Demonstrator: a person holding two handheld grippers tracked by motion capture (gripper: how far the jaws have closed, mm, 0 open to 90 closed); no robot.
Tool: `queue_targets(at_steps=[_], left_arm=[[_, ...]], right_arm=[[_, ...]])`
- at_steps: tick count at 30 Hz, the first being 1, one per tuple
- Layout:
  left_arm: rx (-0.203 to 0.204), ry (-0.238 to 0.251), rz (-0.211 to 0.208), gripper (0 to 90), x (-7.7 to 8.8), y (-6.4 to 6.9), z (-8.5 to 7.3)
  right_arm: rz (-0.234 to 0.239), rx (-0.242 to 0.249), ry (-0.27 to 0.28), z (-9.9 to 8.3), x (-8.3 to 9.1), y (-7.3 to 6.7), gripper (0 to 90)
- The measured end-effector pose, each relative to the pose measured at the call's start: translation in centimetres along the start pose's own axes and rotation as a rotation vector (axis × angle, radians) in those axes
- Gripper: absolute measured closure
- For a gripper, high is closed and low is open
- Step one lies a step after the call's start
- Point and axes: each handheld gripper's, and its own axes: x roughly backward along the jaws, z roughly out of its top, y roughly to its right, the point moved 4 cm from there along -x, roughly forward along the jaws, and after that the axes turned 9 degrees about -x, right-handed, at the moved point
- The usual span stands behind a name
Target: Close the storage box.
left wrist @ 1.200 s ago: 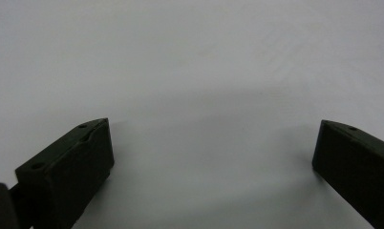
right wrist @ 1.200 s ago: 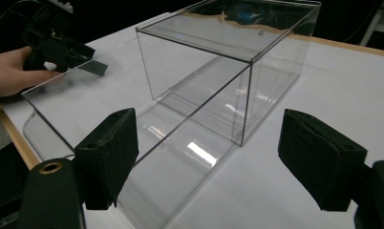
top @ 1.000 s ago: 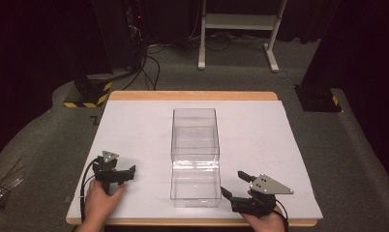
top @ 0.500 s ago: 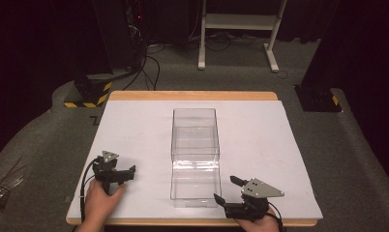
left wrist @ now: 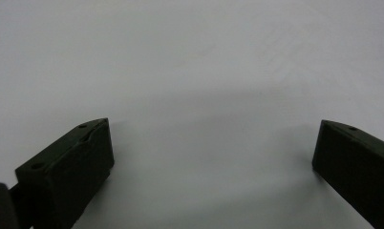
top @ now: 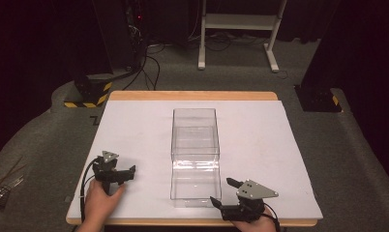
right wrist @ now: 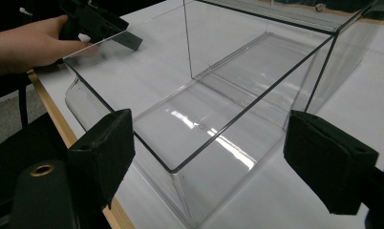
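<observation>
A clear, rectangular plastic box (top: 194, 154) with no lid stands lengthwise in the middle of the counter (top: 279, 145), which is a wooden top covered by a white sheet. Its near short end lies close to the counter's front edge.

The right claw (top: 222, 192) sits low at the front edge, just beside the box's near right corner and angled toward it. In the right gripper view its two black jaws stand wide apart, with the near corner of the box (right wrist: 190, 143) between and just beyond them (nothing is gripped). The grey three-cornered plate (top: 256, 189) rides on top of it.

The left claw (top: 127, 172) rests on the white sheet to the left of the box, well apart from it, held by the person's left hand (top: 101, 202). The left gripper view shows its jaws spread wide over the bare white sheet (left wrist: 190, 71), holding nothing.
</observation>
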Motion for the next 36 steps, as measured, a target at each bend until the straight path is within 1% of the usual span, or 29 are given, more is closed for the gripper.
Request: queue_targets(at_steps=[12,16,23,32,34,36], left_arm=[[0.000,0.000,0.000,0.5,0.0,0.0,0.0],[0.000,0.000,0.000,0.5,0.0,0.0,0.0],[0.001,0.000,0.000,0.5,0.0,0.0,0.0],[0.001,0.000,0.000,0.5,0.0,0.0,0.0],[0.001,0.000,0.000,0.4,0.0,0.0,0.0],[0.001,0.000,-0.001,0.5,0.0,0.0,0.0]], right_arm=[[0.002,0.003,0.008,0.1,-0.2,0.0,17.6],[-0.008,0.008,0.015,0.2,-0.3,0.0,17.7],[-0.022,-0.005,0.034,0.7,-0.7,0.4,18.4],[-0.046,-0.011,0.041,1.1,-1.1,0.7,19.2],[-0.040,-0.017,0.048,1.1,-1.0,0.7,20.6],[-0.043,-0.011,0.056,1.1,-0.9,0.6,21.2]])
